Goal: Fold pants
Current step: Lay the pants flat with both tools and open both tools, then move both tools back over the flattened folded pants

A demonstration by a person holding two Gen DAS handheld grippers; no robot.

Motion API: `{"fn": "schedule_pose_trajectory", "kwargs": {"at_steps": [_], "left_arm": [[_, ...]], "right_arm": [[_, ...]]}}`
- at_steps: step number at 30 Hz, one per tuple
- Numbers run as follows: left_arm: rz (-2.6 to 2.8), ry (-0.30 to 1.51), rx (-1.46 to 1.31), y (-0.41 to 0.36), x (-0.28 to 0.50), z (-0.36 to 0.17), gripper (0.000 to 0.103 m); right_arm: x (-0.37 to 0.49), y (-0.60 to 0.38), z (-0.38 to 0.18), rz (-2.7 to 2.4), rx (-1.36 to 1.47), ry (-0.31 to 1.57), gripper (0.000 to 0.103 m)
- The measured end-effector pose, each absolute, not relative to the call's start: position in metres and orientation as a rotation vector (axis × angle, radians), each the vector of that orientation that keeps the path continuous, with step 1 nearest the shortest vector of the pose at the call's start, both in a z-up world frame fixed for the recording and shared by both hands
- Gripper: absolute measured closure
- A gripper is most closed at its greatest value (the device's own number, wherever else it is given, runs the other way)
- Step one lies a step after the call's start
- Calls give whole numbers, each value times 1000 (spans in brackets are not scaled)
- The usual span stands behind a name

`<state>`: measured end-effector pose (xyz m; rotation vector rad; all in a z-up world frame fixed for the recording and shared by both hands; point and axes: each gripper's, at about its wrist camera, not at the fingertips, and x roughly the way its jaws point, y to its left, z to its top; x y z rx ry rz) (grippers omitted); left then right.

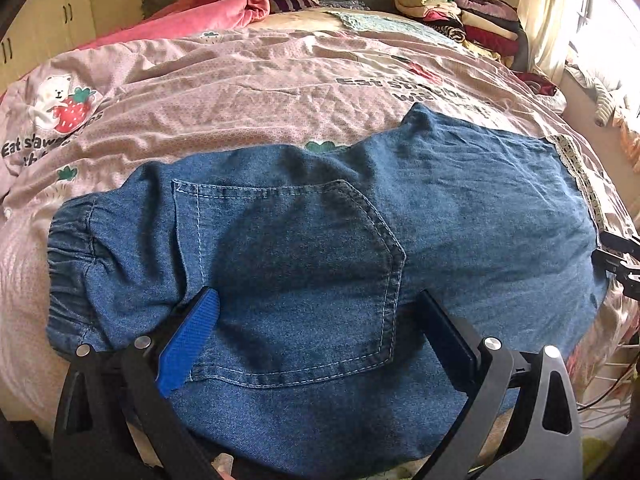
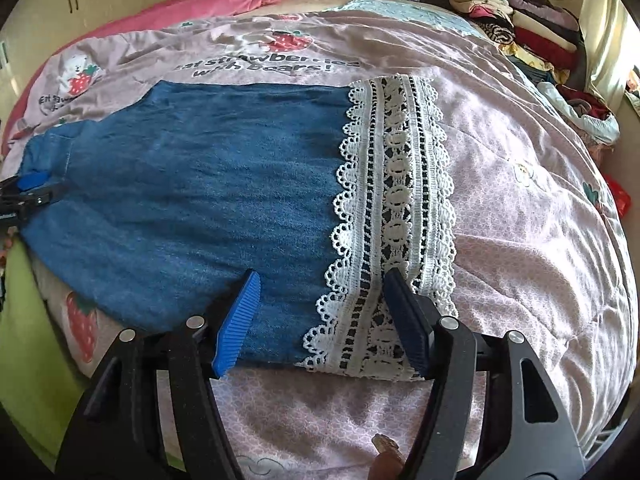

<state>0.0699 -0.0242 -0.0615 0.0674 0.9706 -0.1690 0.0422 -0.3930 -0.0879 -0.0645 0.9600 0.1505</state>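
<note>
Sunlit from a window on the right, the bed carries a pink quilt cover (image 1: pixel 248 92) printed with bears, strawberries and the words "Eat strawberries with bears!". On it, near the edge closest to me, lie the blue denim pants (image 1: pixel 320 240), folded lengthwise into a single flat band. Their gathered elastic waistband (image 1: pixel 72 276) is at the left end, and a stitched back pocket (image 1: pixel 292 280) faces up. At the right end, the white lace cuff trim (image 2: pixel 394 216) lies flat on the quilt.

My left gripper (image 1: pixel 316 316) hovers over the waist end with its jaws wide, the blue ribbed pad (image 1: pixel 188 344) near the pocket's left edge and the dark pad beyond its right edge. They hold nothing, and I cannot tell whether the tips touch the denim.

My right gripper (image 2: pixel 320 312) sits at the cuff end, jaws also wide and holding nothing. Its blue pad is over the denim and its dark pad over the lace, both at the near edge of the leg.

Farther back, a crumpled pink blanket (image 1: pixel 224 4) lies near the head of the bed. A stack of folded clothes (image 1: pixel 460 16) rests at the far right, beside a pale curtain (image 1: pixel 548 20). Cream wardrobe doors (image 1: pixel 52 16) stand at the left.
</note>
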Motion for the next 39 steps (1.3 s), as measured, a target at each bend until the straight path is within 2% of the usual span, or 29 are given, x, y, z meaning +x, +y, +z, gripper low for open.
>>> {"fn": "schedule_pose_trajectory", "kwargs": {"at_steps": [5, 7, 26, 29, 39], "left_arm": [[-165, 957, 59, -23, 66, -55, 5], [-165, 951, 52, -22, 63, -53, 5], [-171, 869, 49, -27, 45, -15, 5], [-178, 854, 50, -29, 41, -8, 5], [-205, 816, 69, -45, 30, 11, 5]], "right_arm": [[41, -386, -84, 162, -60, 963, 31], [41, -382, -83, 163, -68, 965, 28], [27, -382, -37, 170, -43, 867, 24], [24, -381, -32, 170, -44, 853, 20], [12, -390, -11, 166, -11, 789, 18]]}}
